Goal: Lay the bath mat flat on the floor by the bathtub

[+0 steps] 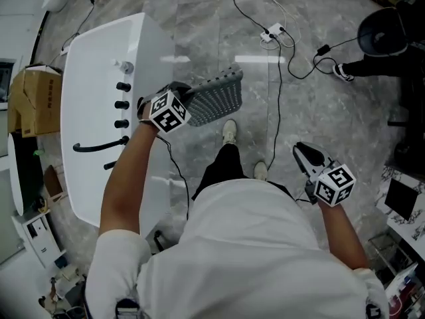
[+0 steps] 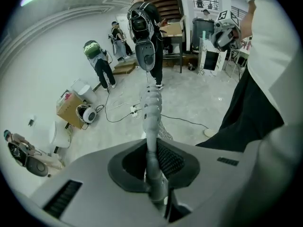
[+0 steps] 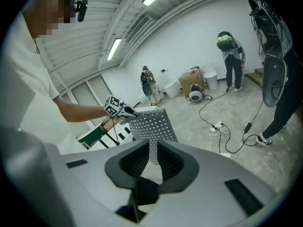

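The grey perforated bath mat [image 1: 218, 97] hangs in the air over the marble floor, beside the white bathtub [image 1: 93, 58]. My left gripper [image 1: 189, 98] is shut on one edge of it. In the left gripper view the mat [image 2: 150, 122] runs edge-on from between the jaws, straight away from the camera. My right gripper [image 1: 307, 155] is lower right, apart from the mat, open with nothing between its jaws. In the right gripper view the mat [image 3: 149, 124] shows through the narrow gap of the right gripper [image 3: 154, 157], with the left gripper [image 3: 129, 112] at the mat's corner.
Black taps [image 1: 122, 105] line the tub's rim. Cables and a power strip [image 1: 272, 32] lie on the floor ahead. A cardboard box [image 1: 36, 98] stands left of the tub. My shoes [image 1: 229, 130] are just below the mat. People [image 2: 102, 63] stand farther back.
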Motion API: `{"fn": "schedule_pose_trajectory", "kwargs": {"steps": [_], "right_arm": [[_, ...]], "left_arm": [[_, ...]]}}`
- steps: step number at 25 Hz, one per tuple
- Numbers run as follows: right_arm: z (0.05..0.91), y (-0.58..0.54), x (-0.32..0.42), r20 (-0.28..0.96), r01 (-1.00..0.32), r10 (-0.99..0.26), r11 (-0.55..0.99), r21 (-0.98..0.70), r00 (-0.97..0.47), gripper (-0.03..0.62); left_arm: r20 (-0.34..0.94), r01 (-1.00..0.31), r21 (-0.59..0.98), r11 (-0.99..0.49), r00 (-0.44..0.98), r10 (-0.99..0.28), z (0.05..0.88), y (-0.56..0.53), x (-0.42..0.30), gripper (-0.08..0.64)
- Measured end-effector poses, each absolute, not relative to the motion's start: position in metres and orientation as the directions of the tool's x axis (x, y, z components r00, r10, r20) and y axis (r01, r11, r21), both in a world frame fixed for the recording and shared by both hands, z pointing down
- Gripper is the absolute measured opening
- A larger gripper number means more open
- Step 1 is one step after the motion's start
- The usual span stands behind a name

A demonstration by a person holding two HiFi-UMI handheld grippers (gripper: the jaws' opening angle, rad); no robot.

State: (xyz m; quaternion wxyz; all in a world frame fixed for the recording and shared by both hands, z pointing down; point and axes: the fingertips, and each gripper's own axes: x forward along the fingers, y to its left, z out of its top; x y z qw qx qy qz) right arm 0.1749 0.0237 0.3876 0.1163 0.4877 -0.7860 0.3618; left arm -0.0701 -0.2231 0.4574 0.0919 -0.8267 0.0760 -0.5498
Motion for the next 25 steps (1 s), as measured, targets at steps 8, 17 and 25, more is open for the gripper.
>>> {"fn": "schedule_pose_trajectory", "kwargs": {"steps": [8,17,25], "right_arm": [[0.402,-0.041,0.15,0.598,-0.847,-0.635,0.181,-0.5,-0.489,0.061],[0.421,-0.078,0.133,0.682,-0.854,-0.539,0.152,-0.498,-0.493,0.06],[0.443,-0.102,0.109,0.687,-0.819,-0.489,0.11,-0.563,-0.538,0.057]], "left_arm": [[0.901,0.072,-0.269,-0.96,0.372,-0.224,0.512,-0.385,-0.059,0.048],[0.89,0.124,-0.365,-0.923,0.336,-0.307,0.56,-0.576,-0.04,0.049],[0.83,0.174,-0.507,-0.844,0.363,-0.424,0.569,-0.669,-0.028,0.049]]}}
